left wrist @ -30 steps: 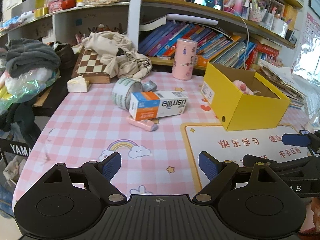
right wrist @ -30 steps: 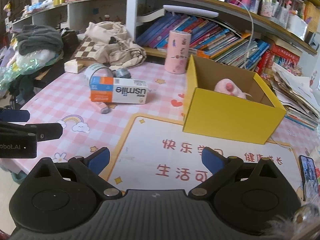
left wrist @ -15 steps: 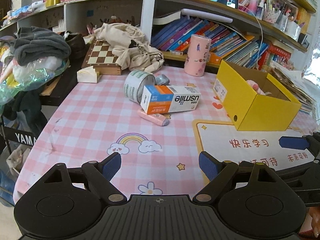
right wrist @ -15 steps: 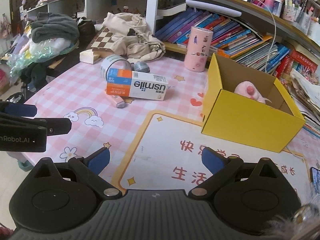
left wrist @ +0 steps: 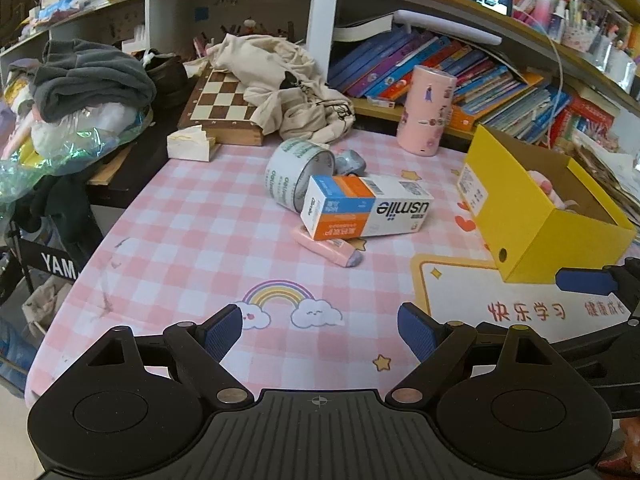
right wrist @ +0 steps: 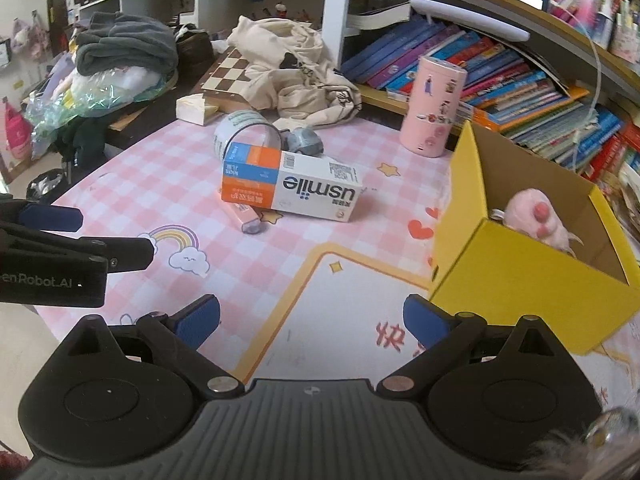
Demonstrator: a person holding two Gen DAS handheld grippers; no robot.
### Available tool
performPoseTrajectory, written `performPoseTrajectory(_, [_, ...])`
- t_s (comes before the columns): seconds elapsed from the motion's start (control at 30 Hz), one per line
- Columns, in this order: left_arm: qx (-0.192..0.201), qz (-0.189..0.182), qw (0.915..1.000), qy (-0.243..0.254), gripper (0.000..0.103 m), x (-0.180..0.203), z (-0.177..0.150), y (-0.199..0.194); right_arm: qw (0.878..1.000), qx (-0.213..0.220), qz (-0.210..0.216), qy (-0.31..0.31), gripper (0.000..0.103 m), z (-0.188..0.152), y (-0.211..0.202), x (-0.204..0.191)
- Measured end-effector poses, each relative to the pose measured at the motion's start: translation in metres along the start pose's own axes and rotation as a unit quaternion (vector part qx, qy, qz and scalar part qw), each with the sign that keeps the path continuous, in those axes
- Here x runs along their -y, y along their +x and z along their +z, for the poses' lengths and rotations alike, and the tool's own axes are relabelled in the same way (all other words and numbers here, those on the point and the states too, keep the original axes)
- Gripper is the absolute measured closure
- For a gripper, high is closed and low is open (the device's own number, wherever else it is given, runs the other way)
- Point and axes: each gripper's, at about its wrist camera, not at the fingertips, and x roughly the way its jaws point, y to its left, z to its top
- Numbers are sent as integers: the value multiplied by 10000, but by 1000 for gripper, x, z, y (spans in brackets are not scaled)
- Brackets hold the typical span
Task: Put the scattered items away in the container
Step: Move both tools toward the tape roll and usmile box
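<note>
A yellow cardboard box (left wrist: 532, 216) (right wrist: 516, 280) stands open at the right with a pink plush toy (right wrist: 536, 220) inside. On the pink checked table lie a white, orange and blue usmile carton (left wrist: 368, 210) (right wrist: 288, 188), a pink tube (left wrist: 328, 246) (right wrist: 244, 216) in front of it, a grey tape roll (left wrist: 296, 174) (right wrist: 240, 136) and a small grey toy car (left wrist: 350, 162) (right wrist: 304, 142) behind it. My left gripper (left wrist: 320, 334) is open and empty above the rainbow print. My right gripper (right wrist: 312, 320) is open and empty, near the box's front left corner.
A pink cylinder cup (left wrist: 426, 110) stands at the back by the book shelf. A chessboard (left wrist: 224, 108), beige cloth (left wrist: 288, 84) and a white tissue block (left wrist: 190, 146) sit at the back left. Clothes and bags (left wrist: 80, 92) pile beyond the table's left edge.
Both grippers have moved forward and a little left toward the scattered items. The carton and box appear larger and nearer. Nothing was grasped.
</note>
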Motion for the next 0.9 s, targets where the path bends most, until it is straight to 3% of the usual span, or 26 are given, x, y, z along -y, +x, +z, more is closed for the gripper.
performPoseTrajectory(0.37, [-161, 63, 9997, -153, 16, 4, 12, 28, 9993, -25, 244, -282, 6, 17, 28, 12])
performPoseTrajectory(0.9, [-42, 113, 9996, -247, 19, 1, 36, 62, 9983, 73, 391, -415, 11, 46, 66, 30])
